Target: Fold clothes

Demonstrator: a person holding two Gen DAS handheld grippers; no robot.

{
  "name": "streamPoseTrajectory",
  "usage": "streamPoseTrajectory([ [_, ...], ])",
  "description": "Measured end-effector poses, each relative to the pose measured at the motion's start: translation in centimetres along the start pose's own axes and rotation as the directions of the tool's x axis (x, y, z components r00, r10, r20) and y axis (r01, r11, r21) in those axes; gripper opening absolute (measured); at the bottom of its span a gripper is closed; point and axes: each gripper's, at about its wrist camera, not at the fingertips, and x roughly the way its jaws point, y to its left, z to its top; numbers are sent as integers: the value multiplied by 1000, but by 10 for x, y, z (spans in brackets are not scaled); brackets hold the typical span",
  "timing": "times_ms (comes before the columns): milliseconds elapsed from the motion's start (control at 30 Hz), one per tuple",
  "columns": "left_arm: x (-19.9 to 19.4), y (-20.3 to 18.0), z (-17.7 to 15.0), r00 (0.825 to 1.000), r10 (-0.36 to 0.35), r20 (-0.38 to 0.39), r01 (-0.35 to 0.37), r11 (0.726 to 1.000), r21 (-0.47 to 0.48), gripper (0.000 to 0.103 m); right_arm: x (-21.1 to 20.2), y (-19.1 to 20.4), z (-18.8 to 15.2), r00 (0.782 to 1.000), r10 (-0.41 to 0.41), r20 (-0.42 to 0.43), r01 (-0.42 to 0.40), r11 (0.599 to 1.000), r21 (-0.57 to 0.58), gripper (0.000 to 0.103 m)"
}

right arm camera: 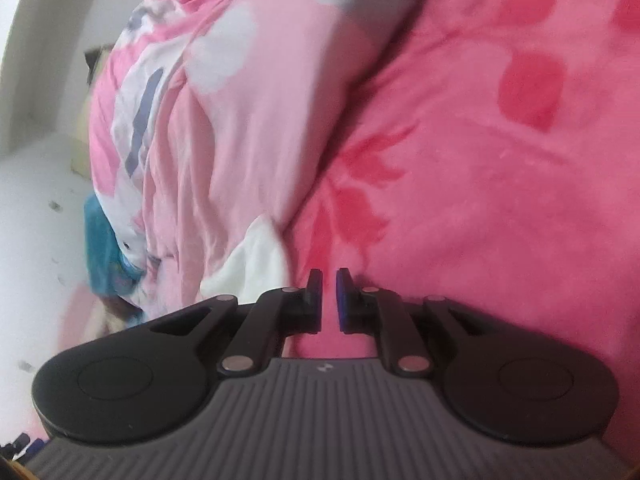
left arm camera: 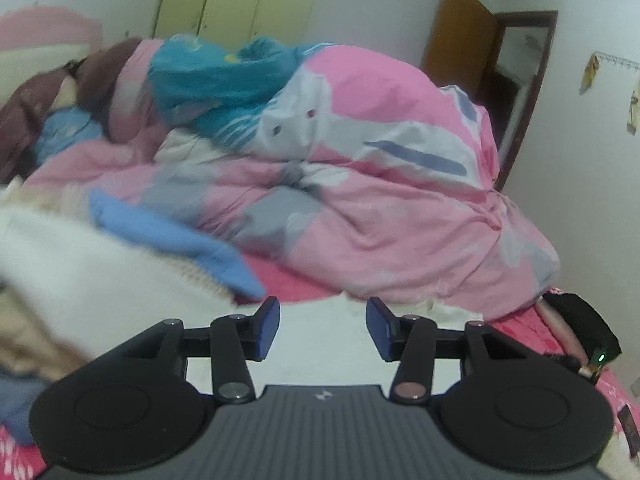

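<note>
**Both grippers empty over the bed, white garment below**

The white garment (left arm camera: pixel 316 344) lies on the pink floral bedsheet (right arm camera: pixel 500 184) directly under the left gripper (left arm camera: pixel 323 326); a corner of white cloth (right arm camera: pixel 256 264), probably the same piece, shows just left of the right gripper (right arm camera: pixel 329 300). It looks soft, light and limp, so it should sag and bunch when lifted (a pinch at one edge alone would likely let the rest trail). The sensible hold is on two corners or a hem, one per gripper, kept taut.

The left gripper tilts downward toward the bed, its blue pads apart with nothing between them. The right gripper is rolled sideways and held low over the sheet, its fingers nearly together with only a thin gap, clamping nothing. Beyond lie the pink patterned quilt (left arm camera: pixel 400 200), a blue cloth (left arm camera: pixel 168 232) and a fluffy cream garment (left arm camera: pixel 80 272).
</note>
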Motion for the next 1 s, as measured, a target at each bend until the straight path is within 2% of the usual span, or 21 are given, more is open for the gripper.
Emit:
streamPoseTrajectory([
  [67,6,17,-21,999,-25,-24,24,1000,-19,50,-14,27,-13,1000,-17,-21,16,998,-68,8],
  [167,31,30,-48,996,-66,-64,62,996,-56,50,-12,66,-37,988,-151,-33,138,960,-243,8],
  [233,56,29,-65,994,-79,-76,74,996,-56,49,-5,77,-48,975,-217,-44,194,934,-300,8],
  [433,126,11,-107,984,-84,-157,89,996,21,48,19,73,-64,961,-275,-1,258,903,-344,5],
  [500,147,10,-120,979,-77,-191,88,995,51,48,17,67,-64,956,-294,20,286,911,-298,0],
  [567,160,20,-131,972,-69,-224,80,996,40,47,11,62,-64,949,-312,43,314,922,-227,0],
  [600,167,25,-136,968,-65,-241,75,997,34,46,7,64,-66,947,-316,59,322,922,-214,5],
  [667,173,38,-142,964,-95,-250,96,995,-6,44,-7,88,-80,955,-283,92,298,914,-277,5],
  [733,173,53,-144,960,-149,-238,138,988,-65,44,-10,110,-95,984,-175,45,180,937,-298,5],
  [800,171,64,-144,956,-191,-221,167,978,-123,44,6,134,-109,993,-112,-35,96,945,-312,5],
  [867,168,72,-142,959,-199,-201,167,972,-165,44,34,157,-130,990,-87,-110,43,934,-355,5],
  [1000,145,85,-134,978,-150,-144,122,975,-188,48,97,204,-177,966,-79,-248,-44,890,-454,5],
])
